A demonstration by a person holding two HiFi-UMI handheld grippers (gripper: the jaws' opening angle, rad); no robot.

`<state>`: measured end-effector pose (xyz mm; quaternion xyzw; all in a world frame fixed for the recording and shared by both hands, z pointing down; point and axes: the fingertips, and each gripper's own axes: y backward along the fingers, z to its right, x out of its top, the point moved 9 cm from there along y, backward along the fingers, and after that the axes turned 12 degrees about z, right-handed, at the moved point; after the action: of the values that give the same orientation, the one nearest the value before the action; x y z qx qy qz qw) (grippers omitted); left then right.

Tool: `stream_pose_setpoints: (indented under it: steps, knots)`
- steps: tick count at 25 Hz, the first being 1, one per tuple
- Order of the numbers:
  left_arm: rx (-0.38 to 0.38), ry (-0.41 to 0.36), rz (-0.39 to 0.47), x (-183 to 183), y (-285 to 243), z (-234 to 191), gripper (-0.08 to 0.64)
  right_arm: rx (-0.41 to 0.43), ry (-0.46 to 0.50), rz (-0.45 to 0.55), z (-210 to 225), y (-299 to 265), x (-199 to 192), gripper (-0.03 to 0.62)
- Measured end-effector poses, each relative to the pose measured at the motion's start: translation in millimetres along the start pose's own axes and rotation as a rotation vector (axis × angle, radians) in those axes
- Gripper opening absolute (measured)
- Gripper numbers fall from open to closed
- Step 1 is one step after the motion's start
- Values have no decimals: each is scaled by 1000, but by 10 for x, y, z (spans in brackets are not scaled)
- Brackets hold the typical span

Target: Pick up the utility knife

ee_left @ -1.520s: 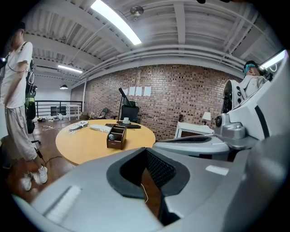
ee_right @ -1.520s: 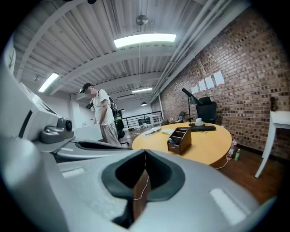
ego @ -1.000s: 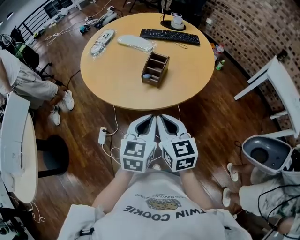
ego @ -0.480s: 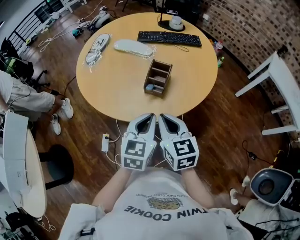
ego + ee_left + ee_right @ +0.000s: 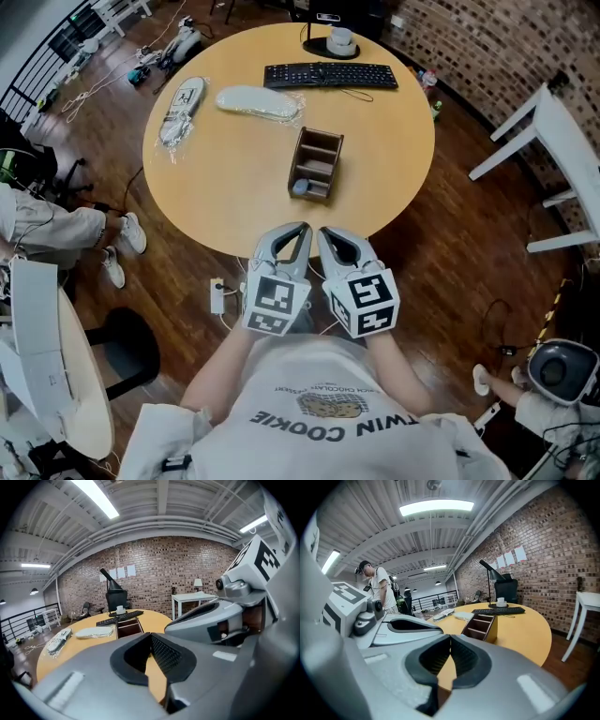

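No utility knife shows plainly in any view. A brown wooden organizer point(image 5: 315, 161) stands on the round wooden table point(image 5: 225, 178), with a small grey-blue item point(image 5: 298, 187) in its near compartment; I cannot tell what it is. My left gripper point(image 5: 302, 228) and right gripper point(image 5: 323, 232) sit side by side over the table's near edge, both shut and empty. The left gripper view shows its pads point(image 5: 151, 634) closed, the organizer point(image 5: 129, 627) ahead. The right gripper view shows closed pads point(image 5: 450, 638) and the organizer point(image 5: 480, 625) ahead to the right.
A black keyboard point(image 5: 330, 75) and a cup point(image 5: 339, 39) lie at the far edge. Two plastic-wrapped items point(image 5: 255, 101) point(image 5: 180, 103) lie far left. A white table point(image 5: 553, 159) stands right. A seated person's legs point(image 5: 56, 225) and a floor power strip point(image 5: 217, 295) are at the left.
Both grippers have moved forward together and now reach the table's near edge. The left gripper has rolled slightly. Both stay shut.
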<state>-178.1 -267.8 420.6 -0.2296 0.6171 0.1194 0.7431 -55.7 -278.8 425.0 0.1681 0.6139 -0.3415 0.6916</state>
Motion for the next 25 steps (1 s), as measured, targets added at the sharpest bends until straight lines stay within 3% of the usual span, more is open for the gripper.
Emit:
stream_pose_setpoints:
  steps: [11,25]
  knots:
    - [-127,-214,-66,-241,-305,-308,45,-44,-5,-4,39,-226,-13,2]
    - [-368,-613,-149,-547,-783,-562,144,-145,-32,7,170,-269,-31,2]
